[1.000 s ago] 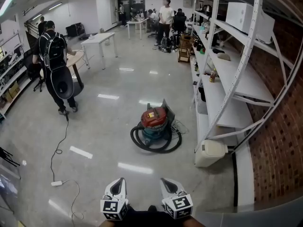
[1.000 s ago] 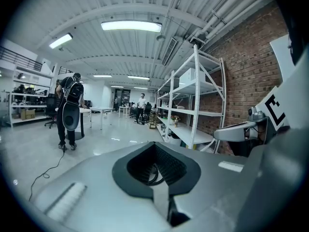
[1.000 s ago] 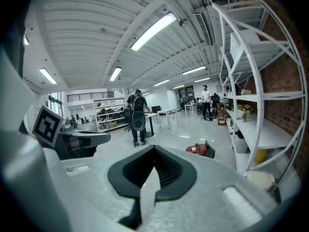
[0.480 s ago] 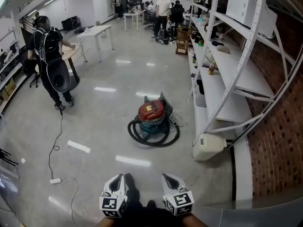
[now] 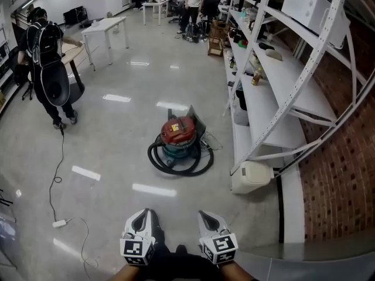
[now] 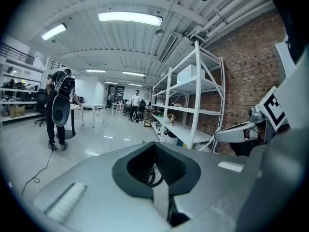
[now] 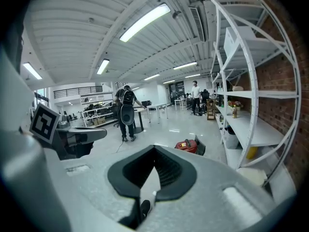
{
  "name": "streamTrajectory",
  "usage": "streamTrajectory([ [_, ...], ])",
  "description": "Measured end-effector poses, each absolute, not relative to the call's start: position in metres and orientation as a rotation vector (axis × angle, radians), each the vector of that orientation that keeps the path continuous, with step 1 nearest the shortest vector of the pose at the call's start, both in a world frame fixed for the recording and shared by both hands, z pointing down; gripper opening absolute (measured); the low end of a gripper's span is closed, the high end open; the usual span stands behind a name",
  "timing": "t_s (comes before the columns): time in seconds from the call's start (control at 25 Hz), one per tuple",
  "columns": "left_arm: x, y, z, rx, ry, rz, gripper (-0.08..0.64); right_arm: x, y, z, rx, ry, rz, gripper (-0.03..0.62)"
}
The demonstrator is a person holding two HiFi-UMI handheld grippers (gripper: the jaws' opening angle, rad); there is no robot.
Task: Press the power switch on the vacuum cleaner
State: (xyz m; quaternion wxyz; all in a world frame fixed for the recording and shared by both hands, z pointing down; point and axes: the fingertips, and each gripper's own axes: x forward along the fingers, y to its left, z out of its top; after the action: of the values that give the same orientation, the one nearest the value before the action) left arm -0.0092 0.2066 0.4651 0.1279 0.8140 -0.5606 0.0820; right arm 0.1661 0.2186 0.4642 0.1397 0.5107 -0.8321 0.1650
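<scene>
- Vacuum cleaner (image 5: 179, 132): neither tool touches it; it stands on the floor (image 5: 117, 151) well ahead of both, near the middle of the head view.
- Left tool (image 5: 145, 214): low at the near edge of the head view, pointing forward. In its own view the jaws are pressed together at the tips, with nothing pinched between them.
- Right tool (image 5: 206, 216): just beside the left one, level with it and pointing the same way. Its jaws also meet at the tips, and they hold nothing.
- The vacuum cleaner has a red lid on a teal body, and a black hose (image 5: 176, 164) lies coiled around its base. The right gripper view shows it beyond the jaws, a little to the right.
- A white shelving rack (image 5: 263, 104) runs along the right side, close to the vacuum cleaner. A white jug-like container (image 5: 251, 177) sits on the floor at the rack's foot, and a white box (image 5: 310, 7) sits on a high shelf.
- A brick wall (image 5: 343, 174) stands behind the rack.
- On the left, a thin cable (image 5: 55, 174) trails across the glossy floor to a small white block.
- Farther left stands a person with a black backpack (image 5: 47, 69), beside a round desk.
- White desks (image 5: 105, 28) and more people fill the far end of the room.
</scene>
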Motion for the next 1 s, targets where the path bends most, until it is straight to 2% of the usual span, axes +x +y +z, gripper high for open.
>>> streamTrajectory([
  [0.52, -0.074, 0.089, 0.470, 2.336, -1.656, 0.237, 0.015, 0.106, 0.095, 0.472, 1.418, -2.355, 0.461, -0.008],
  [1.0, -0.112, -0.007, 0.436, 2.426, -1.561, 0.112, 0.015, 0.072, 0.011, 0.428, 1.516, -2.296, 0.406, -0.008],
])
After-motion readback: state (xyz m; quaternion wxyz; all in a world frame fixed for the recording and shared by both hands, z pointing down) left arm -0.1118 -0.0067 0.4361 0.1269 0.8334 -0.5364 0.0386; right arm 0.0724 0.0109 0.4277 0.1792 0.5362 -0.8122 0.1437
